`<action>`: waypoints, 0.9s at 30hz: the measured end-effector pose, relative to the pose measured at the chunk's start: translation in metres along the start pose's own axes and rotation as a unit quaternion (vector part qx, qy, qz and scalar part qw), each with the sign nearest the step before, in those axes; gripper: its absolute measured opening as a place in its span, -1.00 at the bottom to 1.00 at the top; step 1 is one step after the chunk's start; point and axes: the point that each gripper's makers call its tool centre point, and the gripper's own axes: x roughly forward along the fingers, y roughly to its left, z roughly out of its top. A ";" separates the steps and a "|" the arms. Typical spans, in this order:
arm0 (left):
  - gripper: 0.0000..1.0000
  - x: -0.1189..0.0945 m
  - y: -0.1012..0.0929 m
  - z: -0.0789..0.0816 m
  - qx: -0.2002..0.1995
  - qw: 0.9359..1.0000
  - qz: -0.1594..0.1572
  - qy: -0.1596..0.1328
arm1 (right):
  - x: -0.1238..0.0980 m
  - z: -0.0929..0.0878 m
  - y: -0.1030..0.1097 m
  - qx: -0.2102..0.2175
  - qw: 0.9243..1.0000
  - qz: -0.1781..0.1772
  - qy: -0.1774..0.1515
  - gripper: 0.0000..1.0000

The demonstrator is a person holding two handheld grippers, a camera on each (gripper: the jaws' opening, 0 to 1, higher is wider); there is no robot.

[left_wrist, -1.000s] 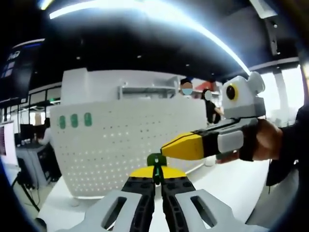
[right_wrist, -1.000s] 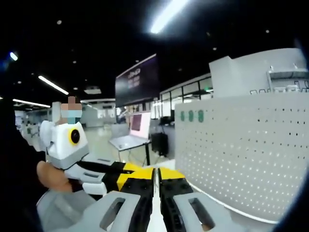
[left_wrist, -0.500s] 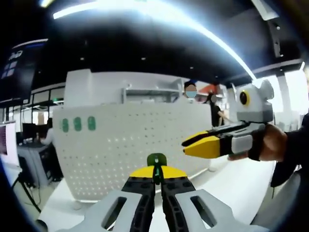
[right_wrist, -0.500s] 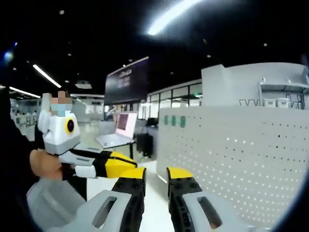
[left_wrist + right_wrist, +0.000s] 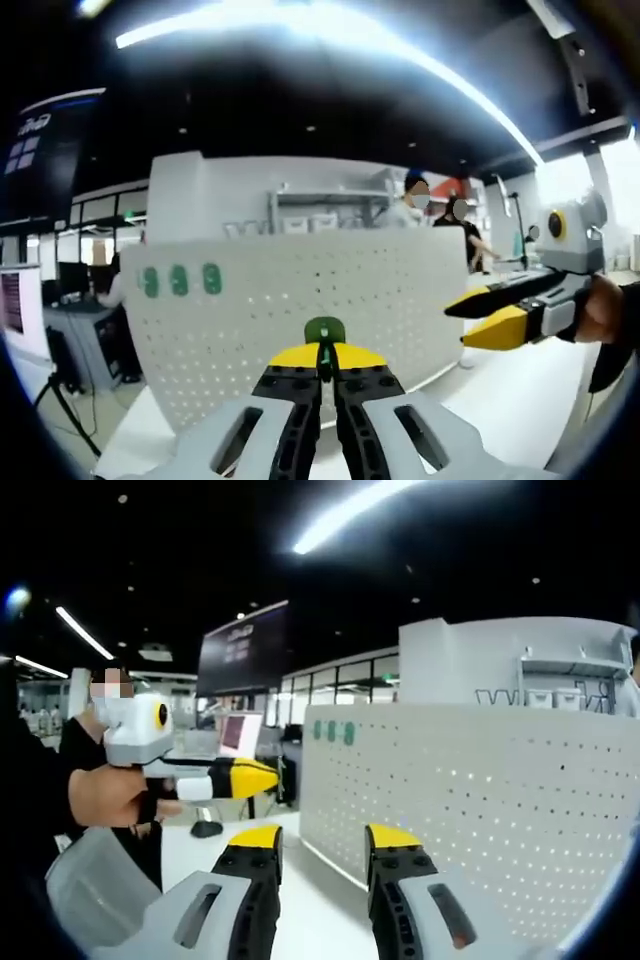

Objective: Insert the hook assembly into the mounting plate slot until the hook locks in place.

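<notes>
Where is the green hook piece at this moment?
In the left gripper view, the green hook piece sits low at centre, pinched between the left gripper's closed jaws, in front of the white pegboard.

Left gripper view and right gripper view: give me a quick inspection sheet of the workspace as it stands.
Surface: white tabletop, bare where visible.
Job's things: white perforated mounting plate stands upright on the table, three green pieces near its upper corner; a small green hook piece is pinched at the left gripper's tips.
Clutter: nothing seen.
Grippers: left gripper shut on the green hook piece, aimed at the plate; right gripper open, holding nothing, off to the side.
Cables: nothing seen.
Surroundings: people behind the plate, a laptop on a stand, a dark overhead screen, ceiling strip lights.
</notes>
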 end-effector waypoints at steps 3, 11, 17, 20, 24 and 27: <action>-0.94 0.008 0.005 0.006 0.003 1.000 0.005 -0.004 | -0.002 -0.001 -0.003 0.001 1.000 -0.005 0.000 -0.25; -0.94 0.030 0.021 0.016 0.004 1.000 0.020 -0.018 | -0.009 -0.005 -0.010 0.010 1.000 -0.018 0.007 -0.11; -0.94 0.046 0.031 0.017 0.008 0.999 0.031 -0.022 | -0.013 -0.011 -0.018 0.010 0.999 -0.036 0.015 0.02; -0.94 0.056 0.038 0.019 0.009 0.999 0.034 -0.022 | -0.014 -0.014 -0.021 0.010 0.999 -0.040 0.021 0.03; -0.94 0.070 0.047 0.025 0.012 0.999 0.040 -0.023 | -0.017 -0.014 -0.023 0.010 0.999 -0.044 0.023 0.04; -0.94 0.084 0.056 0.030 0.014 0.999 0.045 -0.024 | -0.020 -0.012 -0.023 0.005 0.999 -0.045 0.021 0.09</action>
